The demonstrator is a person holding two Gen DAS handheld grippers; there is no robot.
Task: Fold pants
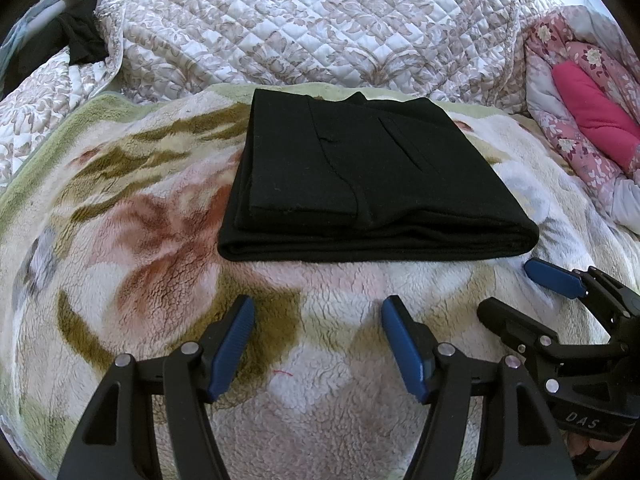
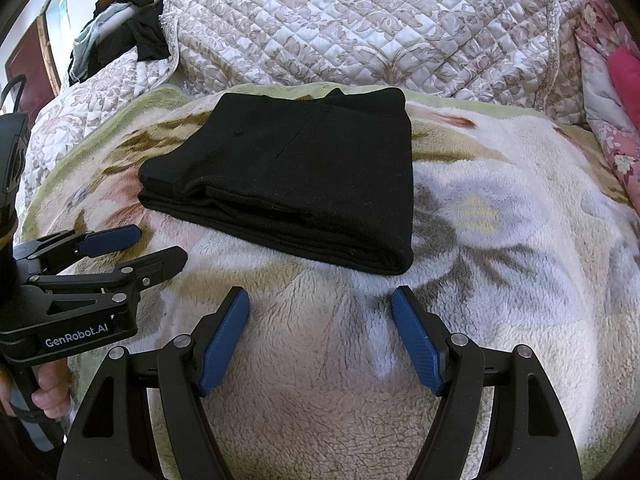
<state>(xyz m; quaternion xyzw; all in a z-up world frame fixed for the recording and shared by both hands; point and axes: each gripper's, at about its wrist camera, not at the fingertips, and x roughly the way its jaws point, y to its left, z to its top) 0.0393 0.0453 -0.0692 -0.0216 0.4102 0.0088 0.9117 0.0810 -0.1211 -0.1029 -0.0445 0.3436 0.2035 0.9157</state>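
Lying at twelve o'clock from both grippers, the pants [image 1: 360, 176] sit as a flat, squared, layered stack on the blanket [image 1: 120, 240]. The left gripper [image 1: 318, 344] and right gripper [image 2: 320, 340] hover wide and empty; folding looks finished.

Bed covered by fluffy floral fleece blanket [image 1: 328, 360]; folded black pants [image 1: 360, 184] lie flat on it; quilted bedspread [image 1: 312, 24] bunched behind
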